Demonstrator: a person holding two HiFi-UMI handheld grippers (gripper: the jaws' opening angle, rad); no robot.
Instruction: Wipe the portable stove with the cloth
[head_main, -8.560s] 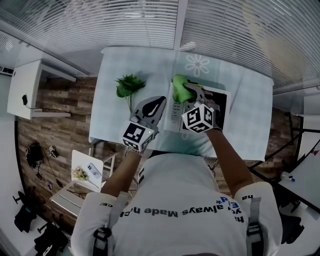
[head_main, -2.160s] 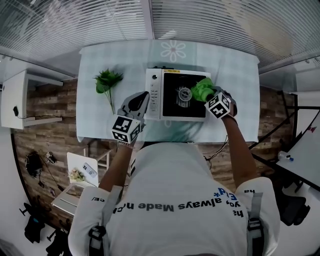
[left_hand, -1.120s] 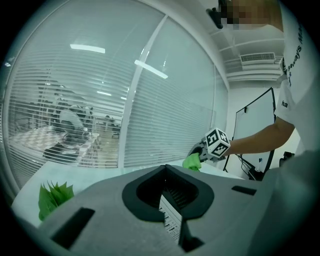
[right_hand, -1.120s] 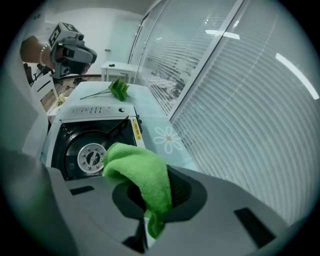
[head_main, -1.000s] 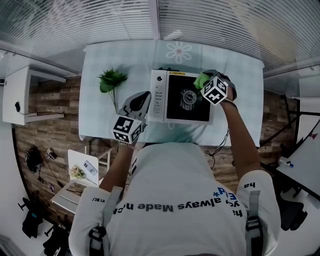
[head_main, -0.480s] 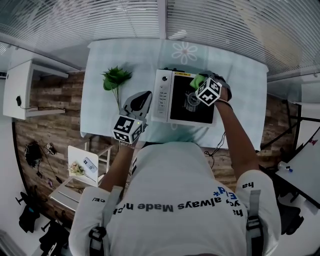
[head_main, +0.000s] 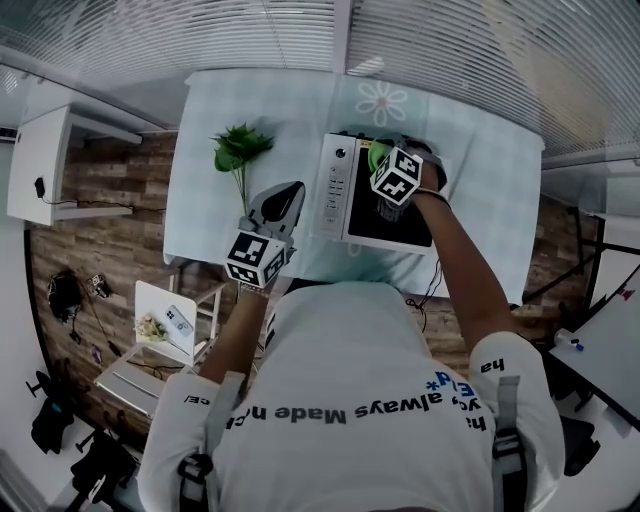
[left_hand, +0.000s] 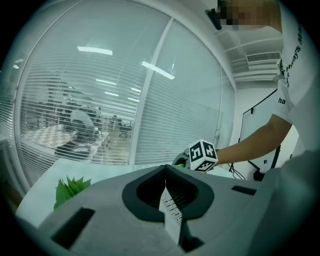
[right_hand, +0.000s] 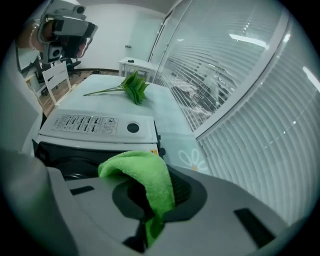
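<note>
The portable stove (head_main: 385, 212) lies on the pale tablecloth, its white control panel (right_hand: 95, 127) on the left and its black top to the right. The green cloth (head_main: 378, 153) rests on the stove's far edge beside the panel. My right gripper (head_main: 388, 162) is shut on that cloth (right_hand: 145, 175), which bulges out of the jaws over the black burner area; the right gripper (right_hand: 152, 220) points toward the panel. My left gripper (head_main: 288, 195) hovers at the table's near left, off the stove, shut and empty (left_hand: 167, 210).
A green artificial plant (head_main: 238, 150) lies on the table left of the stove, also seen as leaves (left_hand: 70, 189). Slatted window blinds (right_hand: 250, 100) run behind the table. A chair with small items (head_main: 165, 330) and a white shelf (head_main: 40, 170) stand on the wooden floor at left.
My right gripper has carried the cloth leftward along the stove's far edge, from the right side to beside the control panel. The left gripper has stayed put.
</note>
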